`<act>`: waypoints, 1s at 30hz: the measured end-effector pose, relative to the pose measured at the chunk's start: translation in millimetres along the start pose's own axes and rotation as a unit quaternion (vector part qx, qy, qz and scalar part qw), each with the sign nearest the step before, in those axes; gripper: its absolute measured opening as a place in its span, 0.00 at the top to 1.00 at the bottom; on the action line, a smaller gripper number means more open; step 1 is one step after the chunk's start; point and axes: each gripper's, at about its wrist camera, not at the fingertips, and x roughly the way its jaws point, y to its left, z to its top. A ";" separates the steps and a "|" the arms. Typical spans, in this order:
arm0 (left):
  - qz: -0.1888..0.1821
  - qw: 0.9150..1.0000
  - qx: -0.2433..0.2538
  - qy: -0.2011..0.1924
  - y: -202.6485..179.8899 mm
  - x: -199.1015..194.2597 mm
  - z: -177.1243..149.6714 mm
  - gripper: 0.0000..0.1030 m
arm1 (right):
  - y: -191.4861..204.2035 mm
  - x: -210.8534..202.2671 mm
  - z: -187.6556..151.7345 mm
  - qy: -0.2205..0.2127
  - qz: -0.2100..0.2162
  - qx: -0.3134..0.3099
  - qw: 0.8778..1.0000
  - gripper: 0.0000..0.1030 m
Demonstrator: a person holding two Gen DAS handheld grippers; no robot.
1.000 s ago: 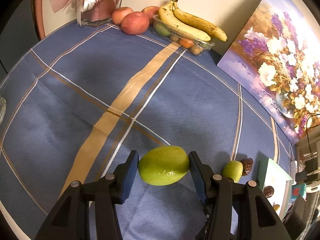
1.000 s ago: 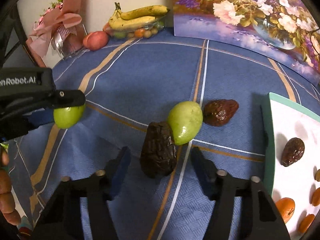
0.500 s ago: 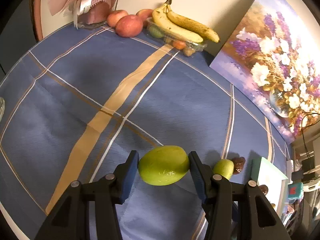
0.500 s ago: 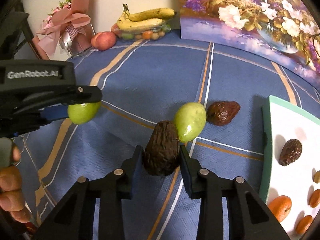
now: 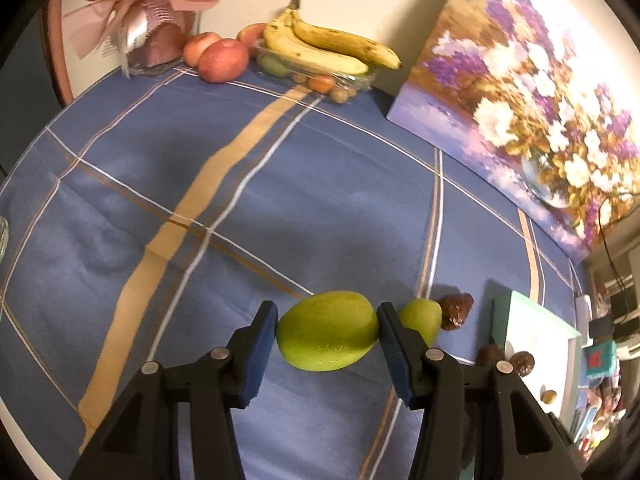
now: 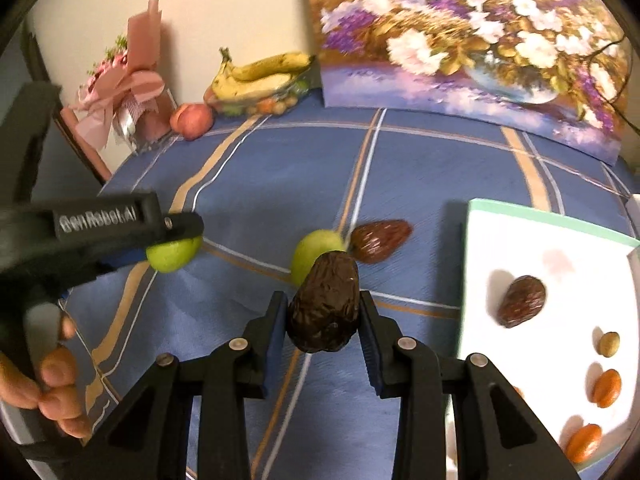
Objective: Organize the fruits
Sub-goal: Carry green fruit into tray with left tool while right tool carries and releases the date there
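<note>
My left gripper (image 5: pixel 327 330) is shut on a green fruit (image 5: pixel 327 332) and holds it above the blue tablecloth; it also shows in the right wrist view (image 6: pixel 172 254). My right gripper (image 6: pixel 324 312) is shut on a dark wrinkled date (image 6: pixel 325 302), lifted off the cloth. A second green fruit (image 6: pixel 314 248) (image 5: pixel 420 316) and a brown date (image 6: pixel 380 240) (image 5: pixel 456 310) lie on the cloth just beyond. A white board with a green edge (image 6: pixel 560 272) at the right holds a date (image 6: pixel 522 300) and small orange fruits (image 6: pixel 606 388).
At the far edge stand bananas on a clear fruit tray (image 5: pixel 324 50), apples (image 5: pixel 222 60), a pink wrapped bouquet (image 5: pixel 148 24) and a flower painting (image 5: pixel 520 92) that leans on the wall. A hand holds the left gripper's handle (image 6: pixel 48 384).
My right gripper closed on the dark date and lifted it off the cloth. My left gripper kept its green fruit and drifted right, towards the second green fruit.
</note>
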 end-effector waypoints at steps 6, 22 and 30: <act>0.010 0.999 0.032 0.001 -24.5 1.2 -10.7 0.48 | -23.4 -16.4 1.5 -0.017 -0.003 0.023 1.000 0.65; -0.023 0.990 0.139 0.011 -118.4 3.4 -53.1 0.48 | -121.5 -63.5 -6.5 -0.047 -0.080 0.106 0.990 0.65; -0.044 0.979 0.199 0.031 -165.2 12.2 -79.3 0.48 | -178.2 -74.1 -20.5 -0.036 -0.136 0.155 0.978 0.65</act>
